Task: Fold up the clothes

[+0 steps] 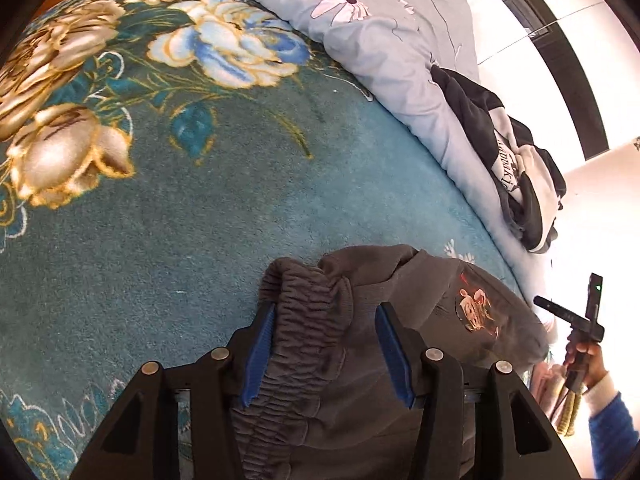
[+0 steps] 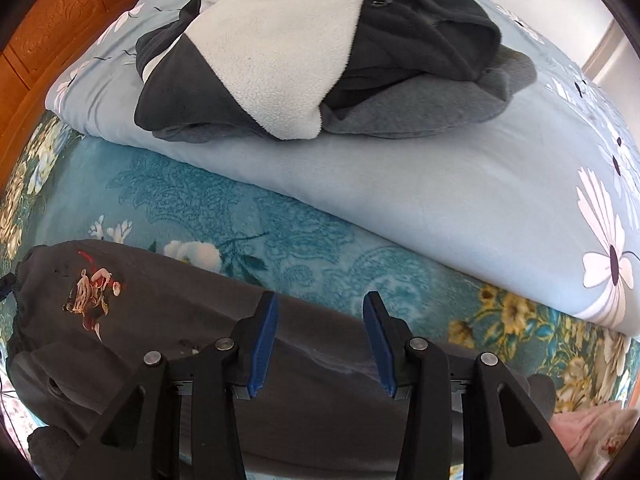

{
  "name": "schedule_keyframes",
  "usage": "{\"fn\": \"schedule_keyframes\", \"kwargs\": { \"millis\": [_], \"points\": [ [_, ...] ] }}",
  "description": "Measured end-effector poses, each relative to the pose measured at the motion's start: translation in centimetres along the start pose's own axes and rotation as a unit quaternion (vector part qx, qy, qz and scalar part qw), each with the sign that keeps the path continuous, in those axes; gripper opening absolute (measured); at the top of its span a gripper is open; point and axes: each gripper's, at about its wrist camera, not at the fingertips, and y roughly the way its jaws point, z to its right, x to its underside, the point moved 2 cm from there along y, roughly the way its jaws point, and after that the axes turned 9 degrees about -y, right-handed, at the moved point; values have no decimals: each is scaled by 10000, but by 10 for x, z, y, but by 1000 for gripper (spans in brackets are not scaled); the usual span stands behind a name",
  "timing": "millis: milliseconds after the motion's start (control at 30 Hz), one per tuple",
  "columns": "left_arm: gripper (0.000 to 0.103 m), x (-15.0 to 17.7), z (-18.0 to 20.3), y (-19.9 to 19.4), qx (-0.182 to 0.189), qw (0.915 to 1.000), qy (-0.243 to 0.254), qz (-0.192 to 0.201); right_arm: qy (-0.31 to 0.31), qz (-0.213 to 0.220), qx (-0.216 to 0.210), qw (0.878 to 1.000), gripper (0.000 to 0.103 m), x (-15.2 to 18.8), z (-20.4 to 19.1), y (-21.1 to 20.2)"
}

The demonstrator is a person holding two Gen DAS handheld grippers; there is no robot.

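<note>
- Right up against the left lens, the left gripper (image 1: 326,344) has its blue pads spread wide, with the gathered elastic waistband of the grey sweatpants (image 1: 360,360) bunched up between them. The pads don't look pressed on the cloth, so I'd call it straddling, not gripping.
- Right gripper (image 2: 320,344) is spread too, hovering over or resting on a flatter stretch of the same pants; can't tell if it's touching.
- Those pants lie on the teal floral blanket (image 1: 168,208), near its edge, with the little orange print (image 2: 94,300) facing up.
- Behind them there's a pale daisy-print duvet (image 2: 440,200), and a black-and-white fleece top (image 2: 272,60) is heaped on it, unfolded as far as I can see.
- What could go sideways: that waistband is thick and springy, so if the left jaws close on only the top ruffle, they'd probably lift one layer and the fold goes crooked.
- Plush blanket might also drag on the fabric and wrinkle the leg when pulled.
- Pants sit near the edge, so a sloppy tug could slide them off.
</note>
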Motion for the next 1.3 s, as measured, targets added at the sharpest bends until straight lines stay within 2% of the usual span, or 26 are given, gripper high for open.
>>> {"fn": "schedule_keyframes", "kwargs": {
  "millis": [167, 333, 467, 567, 667, 767, 833, 967, 1133, 1300],
  "points": [
    [54, -6, -1, 7, 324, 9987, -36, -388, -310, -198, -141, 9992, 46, -19, -13, 25],
    [54, 6, 14, -4, 523, 9954, 511, -620, -941, -304, -489, 9939, 48, -30, -45, 41],
    [55, 10, 16, -4, 297, 9941, 703, -773, -1422, -424, -597, 9871, 48, -32, -68, 53],
    [55, 8, 24, -5, 41, 9928, 893, -796, -1550, -544, -570, 9848, 48, -34, -74, 61],
    [55, 10, 34, -6, -284, 9886, 1252, -790, -1645, -607, -591, 9827, 48, -35, -75, 64],
    [55, 15, 36, -3, -550, 9835, 1446, -943, -1696, -649, -715, 9808, 48, -33, -75, 62],
    [55, 20, 37, -7, -595, 9817, 1559, -923, -1749, -653, -823, 9790, 48, -31, -75, 59],
    [55, 26, 35, -16, -452, 9834, 1542, -842, -1793, -467, -929, 9783, 48, -28, -69, 46],
    [55, 25, 35, -17, -548, 9837, 1508, -816, -1555, -224, -1179, 9805, 48, -27, -58, 31],
    [55, 36, 47, -23, -707, 9768, 1894, -702, -1728, -442, -1161, 9771, 48, -11, -59, 33]
  ]
}}
